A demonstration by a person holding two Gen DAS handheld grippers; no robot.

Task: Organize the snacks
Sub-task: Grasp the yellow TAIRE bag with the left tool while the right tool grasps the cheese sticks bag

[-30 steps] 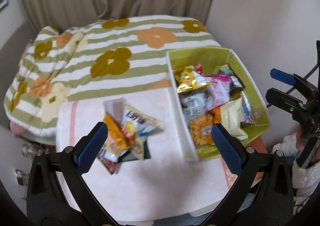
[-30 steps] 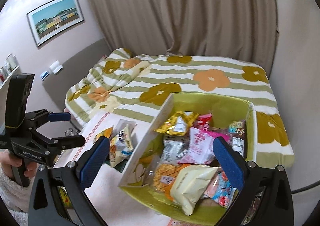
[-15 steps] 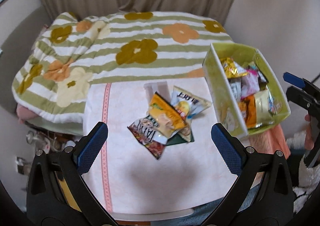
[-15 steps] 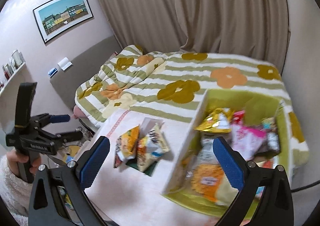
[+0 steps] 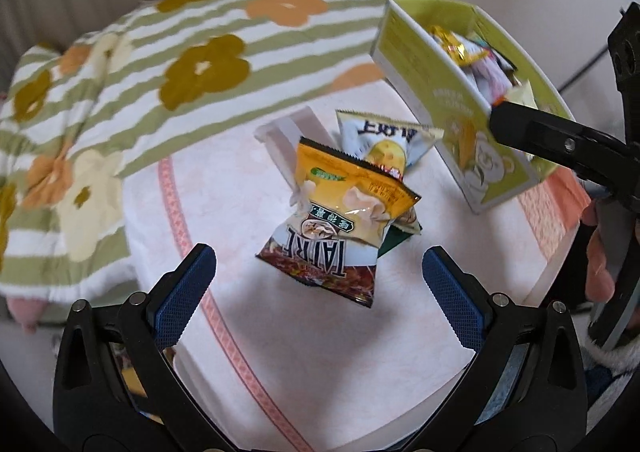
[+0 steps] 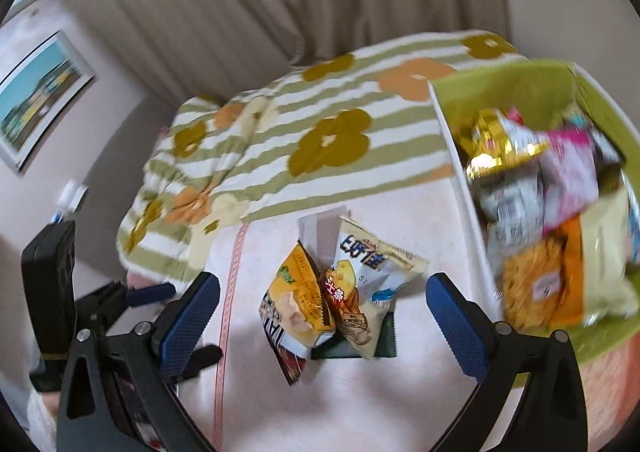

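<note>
**Both grippers spread and empty above the loose snack pile; first pick pending**

Left gripper [image 5: 319, 288]: jaws spread wide, nothing between them. The snack pile [image 5: 346, 208] lies directly ahead of its fingertips on the pink tablecloth [image 5: 224, 188], centred between the two pads. An orange packet [image 5: 352, 192] tops the pile, with a dark-printed packet [image 5: 320, 264] nearest the tool and a white-and-yellow packet [image 5: 380, 140] on the far side.

Right gripper [image 6: 323, 308]: likewise spread and empty. The same pile [image 6: 336, 300] sits ahead between its pads. The green box [image 6: 500, 84], already holding many packets, stands ahead and to this tool's right, apart from the pile.

Assessment: the step in hand appears to be the approach to the loose pile, with transfer to the box not yet begun. The next move likely calls for one tool to descend and pinch a single top packet by an edge. Risk: overlapping, slippery bags may lift together or slide.
</note>
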